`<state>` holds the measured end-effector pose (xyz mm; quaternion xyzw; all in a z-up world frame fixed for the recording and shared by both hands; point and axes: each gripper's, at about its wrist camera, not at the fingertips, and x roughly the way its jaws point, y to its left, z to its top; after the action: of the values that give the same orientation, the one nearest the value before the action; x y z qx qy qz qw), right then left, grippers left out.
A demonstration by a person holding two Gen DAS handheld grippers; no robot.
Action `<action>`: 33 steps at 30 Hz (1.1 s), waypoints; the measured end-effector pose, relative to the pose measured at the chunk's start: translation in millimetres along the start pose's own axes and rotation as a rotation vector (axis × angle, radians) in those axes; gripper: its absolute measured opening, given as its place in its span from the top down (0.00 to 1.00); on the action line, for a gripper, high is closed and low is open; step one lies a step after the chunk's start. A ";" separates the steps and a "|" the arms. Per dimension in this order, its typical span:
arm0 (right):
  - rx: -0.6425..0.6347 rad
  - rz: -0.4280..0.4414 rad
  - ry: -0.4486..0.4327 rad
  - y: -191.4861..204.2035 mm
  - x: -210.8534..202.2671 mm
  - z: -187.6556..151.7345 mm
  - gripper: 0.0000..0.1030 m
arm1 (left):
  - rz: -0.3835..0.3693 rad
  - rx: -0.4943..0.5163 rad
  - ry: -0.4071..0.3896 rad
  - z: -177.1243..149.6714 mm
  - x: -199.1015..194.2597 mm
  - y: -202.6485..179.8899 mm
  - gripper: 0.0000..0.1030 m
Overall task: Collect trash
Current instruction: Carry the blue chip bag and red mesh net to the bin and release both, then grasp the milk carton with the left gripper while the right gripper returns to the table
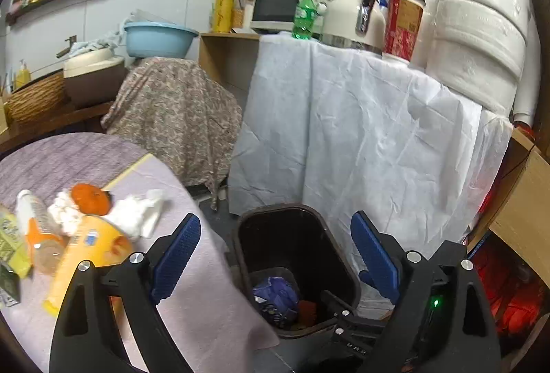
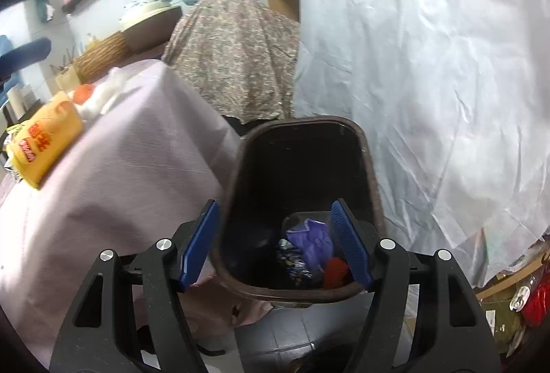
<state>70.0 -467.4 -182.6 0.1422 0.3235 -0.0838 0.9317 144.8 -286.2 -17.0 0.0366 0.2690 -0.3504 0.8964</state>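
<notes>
Beside the lilac-covered table [image 1: 192, 287], both the left gripper [image 1: 275, 256] and right gripper [image 2: 275, 245] hang spread and empty over the bin [image 2: 369, 166], so the next trip should go for the orange peel [image 1: 91, 199] with a light pinch.

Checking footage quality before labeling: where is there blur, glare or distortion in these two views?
Left wrist: the table litter is blurred, the upper-left wall shows glare, the shelf bows from fisheye. Right wrist: the yellow packet is soft, the bin interior dark, the white sheet bright.
</notes>
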 end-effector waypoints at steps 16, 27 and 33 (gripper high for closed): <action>-0.093 0.118 -0.058 72.0 -22.9 29.5 0.34 | 0.204 -0.080 -0.093 -13.2 -92.6 102.5 0.12; -0.147 0.198 -0.048 113.7 -19.8 47.6 0.34 | 0.394 -0.249 -0.118 -33.7 -146.2 196.8 0.12; -0.192 0.204 -0.056 131.9 -20.0 56.0 0.34 | 0.478 -0.392 -0.122 -51.2 -166.0 252.1 0.12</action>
<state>119.7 -359.2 -100.2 0.0823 0.2878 0.0386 0.9534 183.5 17.4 -7.3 -0.0957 0.2608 -0.0727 0.9579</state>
